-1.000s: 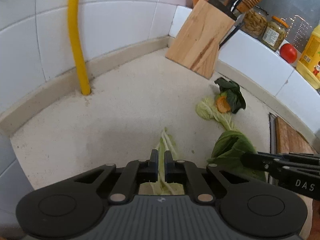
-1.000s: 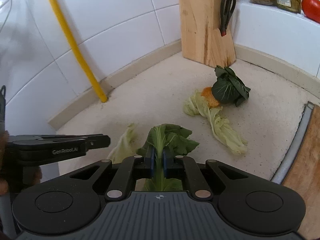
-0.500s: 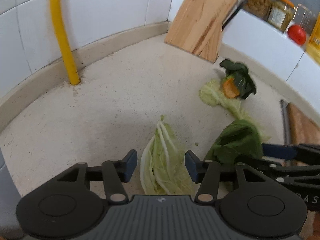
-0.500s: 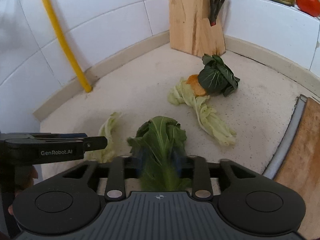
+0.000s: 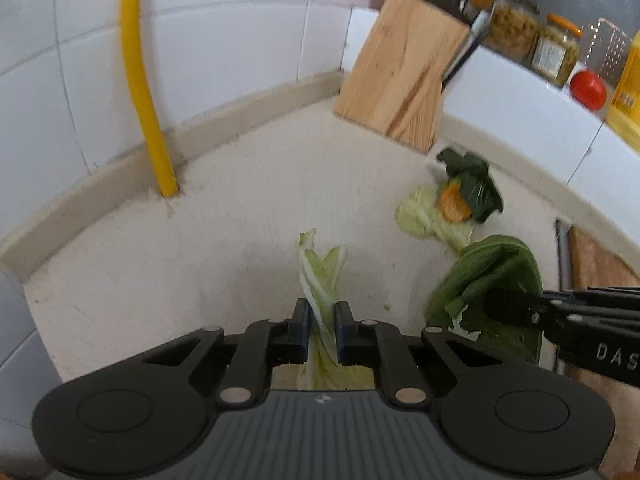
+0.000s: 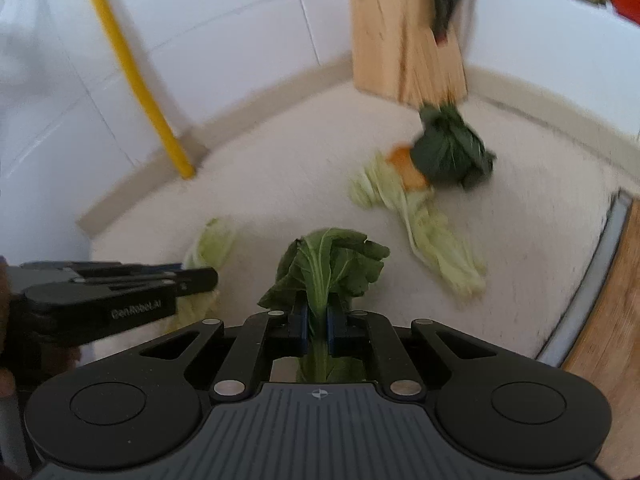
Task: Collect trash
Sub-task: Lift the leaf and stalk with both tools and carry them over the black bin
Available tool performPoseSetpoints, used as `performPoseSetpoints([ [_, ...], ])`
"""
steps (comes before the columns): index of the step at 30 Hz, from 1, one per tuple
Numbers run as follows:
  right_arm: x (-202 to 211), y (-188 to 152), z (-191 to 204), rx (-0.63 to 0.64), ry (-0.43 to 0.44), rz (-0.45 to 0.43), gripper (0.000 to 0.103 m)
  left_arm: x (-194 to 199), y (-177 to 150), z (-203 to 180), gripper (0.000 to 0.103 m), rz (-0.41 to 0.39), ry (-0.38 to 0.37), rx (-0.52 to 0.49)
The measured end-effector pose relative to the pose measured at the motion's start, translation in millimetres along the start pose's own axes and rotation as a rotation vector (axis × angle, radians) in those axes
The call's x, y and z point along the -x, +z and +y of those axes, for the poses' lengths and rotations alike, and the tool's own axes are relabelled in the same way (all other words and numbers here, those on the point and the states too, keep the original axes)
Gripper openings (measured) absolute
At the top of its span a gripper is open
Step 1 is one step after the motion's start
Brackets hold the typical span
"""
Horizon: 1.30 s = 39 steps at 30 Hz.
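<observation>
Left gripper (image 5: 320, 322): my jaws are closing on the pale cabbage leaf (image 5: 322, 276); both pads press its white ribs, and its tip reaches forward over the counter.
Right gripper (image 6: 316, 320): my jaws are closing on the dark green leaf (image 6: 334, 264); the pads pinch its stalk, and the blade stands crumpled just ahead of the fingers.
Grippers, relation: side by side, near each other; each shows at the edge of the other's view.
Counter (image 5: 224, 240): speckled off-white stone, set in a tiled corner.
Scrap pile, loose: 1 long pale cabbage leaf (image 6: 436, 236), 1 orange piece (image 6: 408, 166) and 1 dark crumpled leaf (image 6: 452, 148), touching one another, on the counter ahead of my right gripper.
Orange piece, identity: I cannot tell; the right wrist view is blurred, possibly a peel or a carrot slice.
Yellow pipe (image 5: 140, 76): 1, upright, meets the counter at the wall on the left.
Knife block (image 5: 400, 76): 1, wooden, in the far corner, handles sticking out at the top, near the scrap pile.
Ledge behind: 2 jars (image 5: 556, 52), 1 tomato (image 5: 587, 89), 1 yellow bottle (image 5: 630, 76).
Cutting board (image 6: 612, 320): wooden, at the right edge, apart from the scraps.
Person: part of 1 hand (image 6: 8, 344) shows behind my left gripper in the right wrist view.
</observation>
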State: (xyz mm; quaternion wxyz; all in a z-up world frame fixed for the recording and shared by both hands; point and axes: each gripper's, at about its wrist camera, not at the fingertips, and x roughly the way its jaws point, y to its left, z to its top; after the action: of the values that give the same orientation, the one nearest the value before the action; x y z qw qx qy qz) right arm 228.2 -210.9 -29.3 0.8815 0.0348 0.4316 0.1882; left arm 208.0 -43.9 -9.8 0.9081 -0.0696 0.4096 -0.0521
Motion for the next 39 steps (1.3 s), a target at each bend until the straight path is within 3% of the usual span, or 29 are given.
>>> performPoseSetpoints([
  [8,34,20,17,0.005,0.051,-0.112,0.011,43,12,9,0.008,-0.102,-0.008,0.011],
  [15,43,23,50,0.060,0.096,-0.139,0.011,69,2,30,0.008,-0.142,0.025,0.029],
  [39,17,4,211,0.294,0.316,-0.060,0.011,153,-67,164,0.008,-0.199,0.271,0.257],
])
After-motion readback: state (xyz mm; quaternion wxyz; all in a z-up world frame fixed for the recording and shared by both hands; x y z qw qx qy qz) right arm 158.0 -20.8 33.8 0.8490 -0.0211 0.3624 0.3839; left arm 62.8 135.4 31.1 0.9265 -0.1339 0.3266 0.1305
